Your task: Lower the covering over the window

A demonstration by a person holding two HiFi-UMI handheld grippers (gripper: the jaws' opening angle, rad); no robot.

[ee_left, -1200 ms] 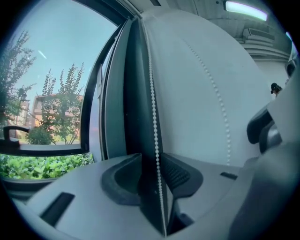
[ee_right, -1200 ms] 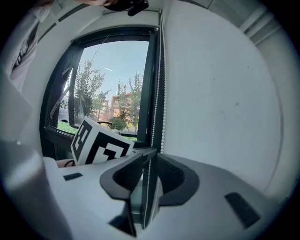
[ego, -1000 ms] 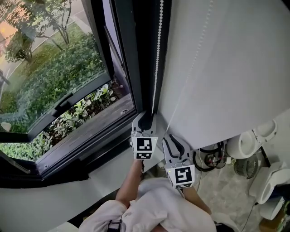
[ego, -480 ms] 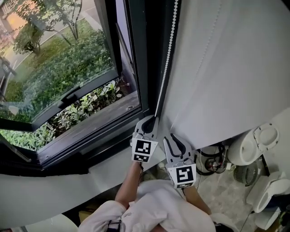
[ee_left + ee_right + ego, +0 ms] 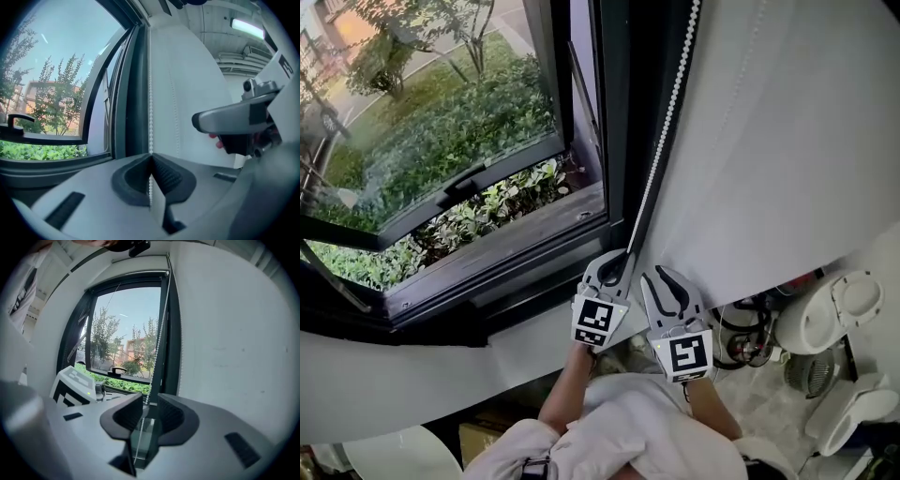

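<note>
A white bead chain (image 5: 666,127) hangs down the dark window frame (image 5: 614,112), beside the white roller blind (image 5: 787,141) that covers the right part of the window. My left gripper (image 5: 621,261) is shut on this chain; in the left gripper view the beads (image 5: 150,93) run straight down into the closed pads (image 5: 164,176). My right gripper (image 5: 667,278) stands just to its right, open. In the right gripper view a chain strand (image 5: 157,343) passes loosely between its spread jaws (image 5: 149,411) without the pads touching it.
The open window sash (image 5: 441,131) looks out on green shrubs. A white sill (image 5: 422,370) runs below it. White appliances (image 5: 848,300) and coiled cables (image 5: 750,337) sit on the floor at the lower right. The person's sleeves fill the bottom centre.
The left jaws have closed on the bead chain. Both grippers have shifted slightly along the sill, and the head view has swung so the window sits further right.
</note>
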